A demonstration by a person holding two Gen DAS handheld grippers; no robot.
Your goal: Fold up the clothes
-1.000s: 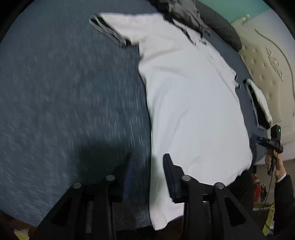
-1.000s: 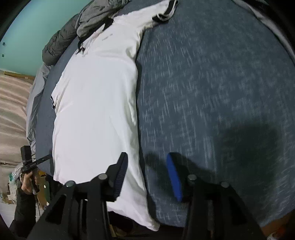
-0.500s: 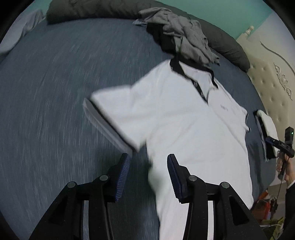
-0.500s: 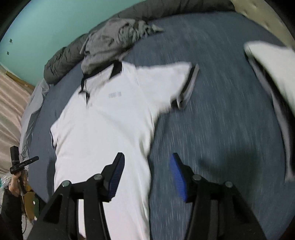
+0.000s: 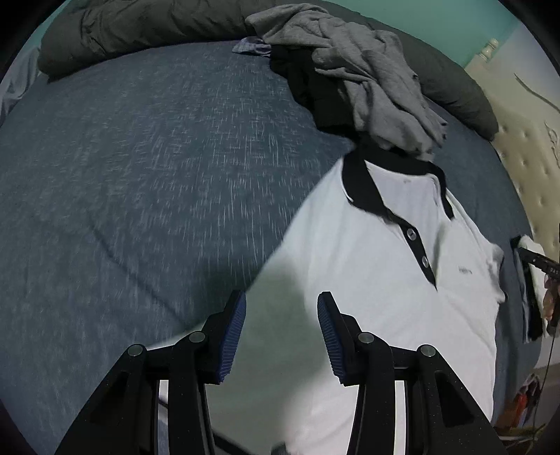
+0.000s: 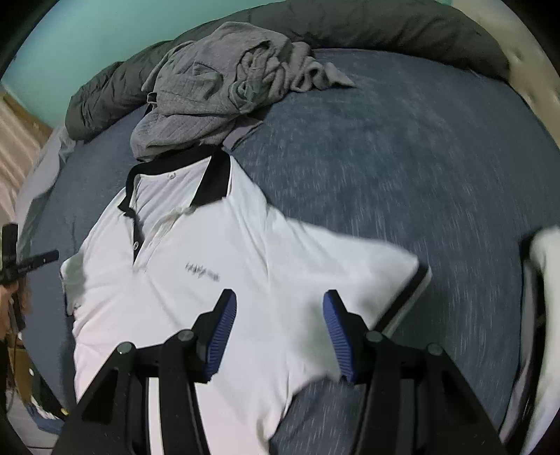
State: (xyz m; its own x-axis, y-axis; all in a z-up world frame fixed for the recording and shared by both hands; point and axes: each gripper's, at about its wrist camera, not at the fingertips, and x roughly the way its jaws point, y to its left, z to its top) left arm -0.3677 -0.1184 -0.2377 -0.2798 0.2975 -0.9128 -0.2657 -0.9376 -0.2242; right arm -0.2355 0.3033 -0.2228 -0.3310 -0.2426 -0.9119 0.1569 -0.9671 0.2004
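Note:
A white polo shirt [image 5: 378,266] with a black collar [image 5: 360,185] and black sleeve trim lies face up, spread flat on the blue bed. It also shows in the right wrist view [image 6: 217,266]. My left gripper [image 5: 281,336] is open and empty, just above the shirt's left shoulder and sleeve. My right gripper [image 6: 278,332] is open and empty above the shirt's right side, near the base of the right sleeve [image 6: 381,276].
A heap of grey clothes [image 5: 371,77] with a black garment lies beyond the collar; it also shows in the right wrist view [image 6: 217,84]. A dark rolled duvet [image 6: 402,31] runs along the far edge. A folded white garment [image 6: 546,315] lies at the right. A padded headboard [image 5: 525,147] stands right.
Both grippers have moved from the shirt's hem up along its sides to the shoulders and sleeves. They stayed open. The shirt has not moved.

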